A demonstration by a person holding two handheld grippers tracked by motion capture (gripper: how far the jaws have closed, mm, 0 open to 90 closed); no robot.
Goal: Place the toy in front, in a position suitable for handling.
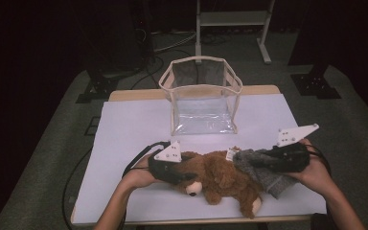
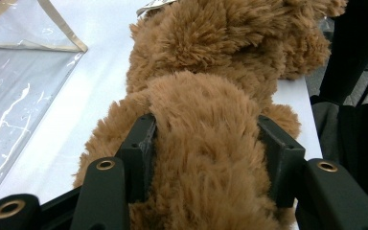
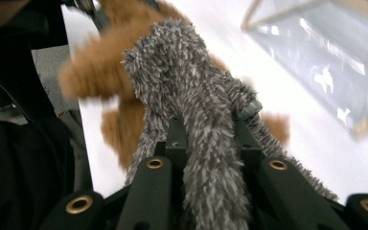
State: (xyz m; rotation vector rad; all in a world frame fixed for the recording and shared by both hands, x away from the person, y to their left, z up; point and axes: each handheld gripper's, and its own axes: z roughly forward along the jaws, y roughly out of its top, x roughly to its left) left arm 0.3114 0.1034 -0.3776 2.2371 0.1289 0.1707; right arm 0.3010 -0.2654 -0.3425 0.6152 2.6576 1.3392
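On the white-covered table point(image 1: 124, 129) a brown plush dog point(image 1: 220, 179) is lying on its side near the person's edge, its muzzle pointing toward the front edge. A grey fuzzy cloth point(image 1: 263, 172) is lying against the dog's far end, partly over it.

The left gripper point(image 1: 179, 175) is clamping the brown plush dog point(image 2: 206, 124) – in the left gripper view the 2 black jaws are pressing into the fur from both sides, and the fur is bulging out between and above them. In the high view this gripper is sitting at the dog's head end, with the person's left hand point(image 1: 136, 177) wrapping its body.

The right gripper point(image 1: 268, 163) is gripping the grey fuzzy cloth point(image 3: 191, 91) – in the right gripper view the 2 jaws are standing close together with a narrow band of the cloth pinched between them, and the rest of the cloth is rising beyond the jaw tips. The brown plush is showing behind it, blurred. The person's right hand point(image 1: 316, 175) is holding this gripper at the table's right side.

A clear bag point(image 1: 201, 96) with beige trim is standing upright and open-topped farther back on the table, well apart from the dog and both grippers.
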